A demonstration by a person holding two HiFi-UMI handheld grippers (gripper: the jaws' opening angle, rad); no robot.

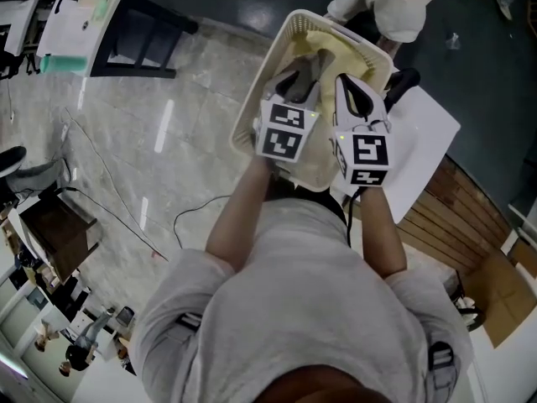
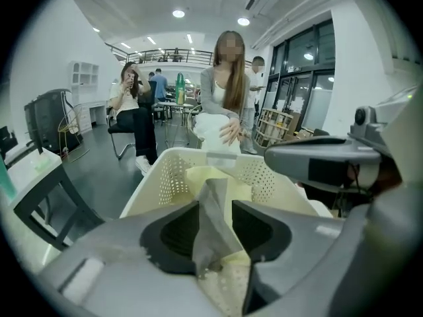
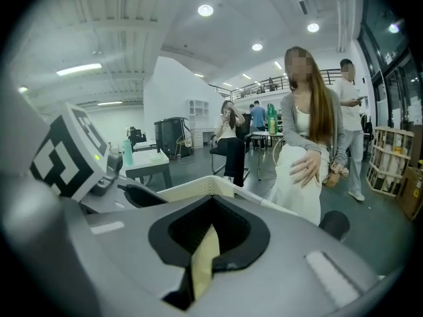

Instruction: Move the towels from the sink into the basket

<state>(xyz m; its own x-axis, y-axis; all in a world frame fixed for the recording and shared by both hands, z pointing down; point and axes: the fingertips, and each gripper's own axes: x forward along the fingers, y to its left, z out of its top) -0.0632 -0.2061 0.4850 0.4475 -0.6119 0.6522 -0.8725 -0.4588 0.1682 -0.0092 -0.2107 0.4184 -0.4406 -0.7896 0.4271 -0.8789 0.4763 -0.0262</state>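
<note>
Marble floor (image 1: 151,141) beneath; over the cream perforated plastic basket (image 2: 165,170), left hand-held gripper (image 2: 215,233) gapes around a limp grey towel (image 2: 211,200), right hand-held gripper (image 3: 208,243) pinches a soft yellow towel (image 3: 203,266) by its fold.

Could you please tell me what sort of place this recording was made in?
Probably a large open workspace or lab hall: a railed mezzanine, tall glass walls and a work table all point that way.

The basket's (image 1: 267,67) open top is crowded: the left tongs (image 1: 306,72) and right tongs (image 1: 352,91) hang side by side over its near half, and a yellow towel (image 1: 340,47) lines the inside. A person (image 1: 382,7) stands just beyond the far rim. The floor (image 1: 151,133) left of the basket lies open, crossed by 1 cable (image 1: 197,208).
</note>
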